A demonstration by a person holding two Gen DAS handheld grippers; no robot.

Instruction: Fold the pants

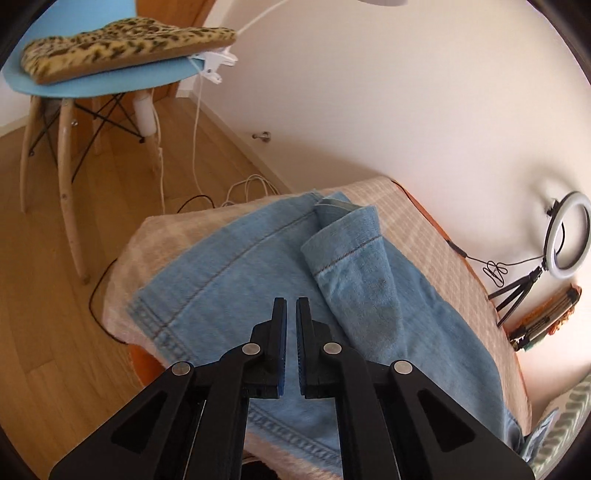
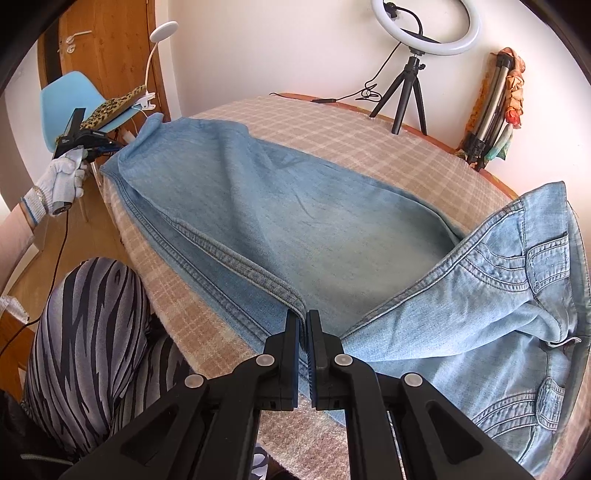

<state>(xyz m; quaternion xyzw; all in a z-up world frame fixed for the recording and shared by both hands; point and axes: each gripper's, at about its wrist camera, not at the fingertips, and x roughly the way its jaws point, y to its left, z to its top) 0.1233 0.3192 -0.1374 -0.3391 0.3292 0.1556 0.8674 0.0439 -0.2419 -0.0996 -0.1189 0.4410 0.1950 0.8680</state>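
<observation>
Black fingers of the right gripper fill the bottom of the right wrist view, clenched on a thick seamed fold of the pants at the near edge of the table. These pants are light blue denim, stretched across a beige checked cloth that covers the table; the legs run off toward the far left, and the waist end with stitched pockets lies bunched and turned over at the right. In the left wrist view the left gripper hovers over the leg ends, its fingers nearly together with a narrow gap between them and nothing caught in it. One hem there is flipped back over the leg, forming a rolled cuff just beyond the fingertips. From the right wrist view, a white-gloved hand holds that left gripper at the far left edge of the table, by the cuffs. A ring light on a small black tripod stands on the far side of the table, well apart from the denim. A folded tripod leans on the wall to its right. A blue chair with a leopard-print cushion stands on the wooden floor past the table, with a clip lamp fastened to its seat. Zebra-striped leggings press against the near left edge of the table.
</observation>
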